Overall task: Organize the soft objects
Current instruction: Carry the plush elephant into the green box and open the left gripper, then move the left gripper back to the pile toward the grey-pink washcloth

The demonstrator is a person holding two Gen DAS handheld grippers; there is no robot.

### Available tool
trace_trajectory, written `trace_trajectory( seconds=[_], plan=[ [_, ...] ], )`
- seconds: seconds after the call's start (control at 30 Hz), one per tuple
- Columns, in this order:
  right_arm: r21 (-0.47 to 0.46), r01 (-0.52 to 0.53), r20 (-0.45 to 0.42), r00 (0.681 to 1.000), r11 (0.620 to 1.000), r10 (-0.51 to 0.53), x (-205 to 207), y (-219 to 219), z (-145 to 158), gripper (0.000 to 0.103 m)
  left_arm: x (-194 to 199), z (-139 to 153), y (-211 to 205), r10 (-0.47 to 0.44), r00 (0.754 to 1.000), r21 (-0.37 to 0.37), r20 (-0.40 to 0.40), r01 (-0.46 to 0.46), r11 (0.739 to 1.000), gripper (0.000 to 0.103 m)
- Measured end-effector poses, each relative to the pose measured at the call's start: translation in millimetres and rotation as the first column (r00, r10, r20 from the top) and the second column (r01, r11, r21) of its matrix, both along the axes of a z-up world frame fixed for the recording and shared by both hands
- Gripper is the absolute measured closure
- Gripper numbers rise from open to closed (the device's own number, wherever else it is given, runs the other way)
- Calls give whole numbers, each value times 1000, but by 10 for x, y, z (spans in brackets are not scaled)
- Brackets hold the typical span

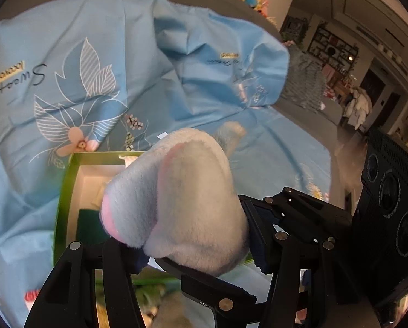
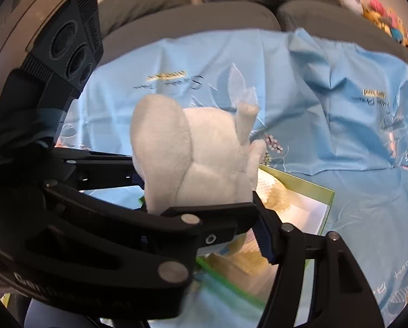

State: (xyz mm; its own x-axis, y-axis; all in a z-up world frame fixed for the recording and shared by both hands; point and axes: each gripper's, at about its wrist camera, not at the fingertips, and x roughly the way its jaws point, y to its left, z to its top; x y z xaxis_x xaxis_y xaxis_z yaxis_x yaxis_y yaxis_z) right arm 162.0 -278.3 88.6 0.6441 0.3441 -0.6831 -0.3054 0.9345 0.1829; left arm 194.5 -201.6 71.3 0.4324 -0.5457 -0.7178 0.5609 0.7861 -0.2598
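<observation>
1. Grey sofa (image 2: 231, 16) draped with a light blue printed sheet (image 1: 108, 41); living room shelves far right in the left wrist view.
2. Step in hand, as I judge it: carrying a white plush toy (image 1: 182, 191) above a green-rimmed box (image 1: 63, 191) that lies on the sheet.
3. Left gripper (image 1: 201, 248): jaws clamped on the toy's lower end, blue pads pressed into the fur.
4. Right gripper (image 2: 201, 199): jaws clamped on the same toy (image 2: 204, 158) from the other side. The two grippers crowd each other, and each shows in the other's view.
5. Toy is off the sheet, held between both grippers, partly over the box's open top.
6. Box already holds something tan and fluffy (image 2: 272, 194) and a dark green item (image 1: 90, 224); free room looks limited.
7. Next move likely calls for lowering the toy into a free corner, then parting both jaws.
8. In the way: box rim, the contents inside, a bunched fold of sheet (image 1: 225, 63) behind.
9. Pile of colourful plush toys (image 2: 381, 19) at the sofa's far end, well apart.
</observation>
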Motion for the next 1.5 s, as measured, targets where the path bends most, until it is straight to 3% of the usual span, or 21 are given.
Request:
trace_trajectory(
  seconds=[0.43, 0.53, 0.6, 0.67, 0.77, 1.0, 1.27, 1.5],
  plan=[
    [8, -11, -231, 973, 1000, 13, 594, 76, -805, 38, 546, -838, 218, 96, 970, -11, -222, -101, 995, 44],
    [-33, -3, -256, 967, 999, -5, 651, 102, -870, 34, 560, -908, 239, 108, 965, -3, -237, -111, 994, 37],
    [-48, 9, -275, 961, 999, -22, 637, 88, -883, 19, 544, -906, 275, 131, 961, 6, -243, -134, 991, 18],
    [-92, 33, -266, 962, 995, -56, 592, 65, -873, 10, 558, -876, 292, 153, 961, 17, -230, -153, 988, 9],
    [-129, 32, -254, 965, 991, -65, 503, 51, -820, 10, 493, -808, 384, 173, 960, 16, -221, -174, 985, 4],
    [-182, 72, -209, 972, 981, -110, 162, -93, -629, 9, 284, -602, 612, 221, 963, 44, -156, -217, 975, 3],
    [-137, 145, -165, 972, 980, -167, -318, -294, -401, 6, -112, -408, 980, 279, 955, 50, -99, -275, 960, 3],
    [-109, 163, -149, 973, 981, -178, -684, -299, -256, 6, -547, -367, 1311, 340, 935, 36, -98, -338, 941, 3]
  ],
)
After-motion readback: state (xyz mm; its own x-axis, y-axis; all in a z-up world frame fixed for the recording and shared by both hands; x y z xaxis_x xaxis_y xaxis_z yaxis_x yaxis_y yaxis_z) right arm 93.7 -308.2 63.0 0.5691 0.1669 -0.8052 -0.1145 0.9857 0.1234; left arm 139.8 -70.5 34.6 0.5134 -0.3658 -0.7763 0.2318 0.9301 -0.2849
